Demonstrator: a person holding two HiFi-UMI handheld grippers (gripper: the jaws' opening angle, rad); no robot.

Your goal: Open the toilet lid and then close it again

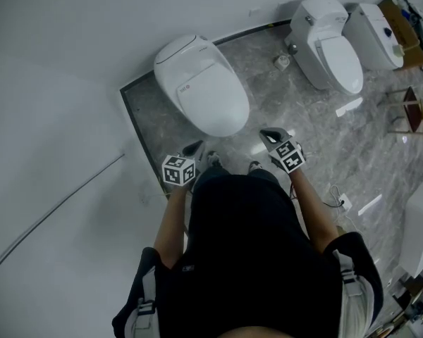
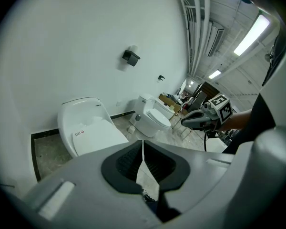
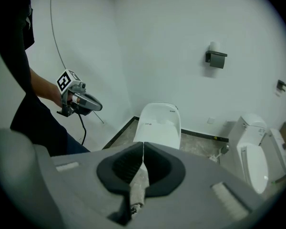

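A white toilet stands against the wall with its lid down; it also shows as the toilet in the left gripper view and the toilet in the right gripper view. Both grippers hang in front of its front rim, apart from it. My left gripper is shut with nothing in it, off the bowl's front left. Off the front right, my right gripper is likewise shut and empty. Each gripper view shows its own jaws pressed together, the left gripper and the right gripper.
A second toilet and a third stand further right along the wall. A black paper holder hangs on the wall. A wooden stand, a cardboard box and a floor cable lie to the right.
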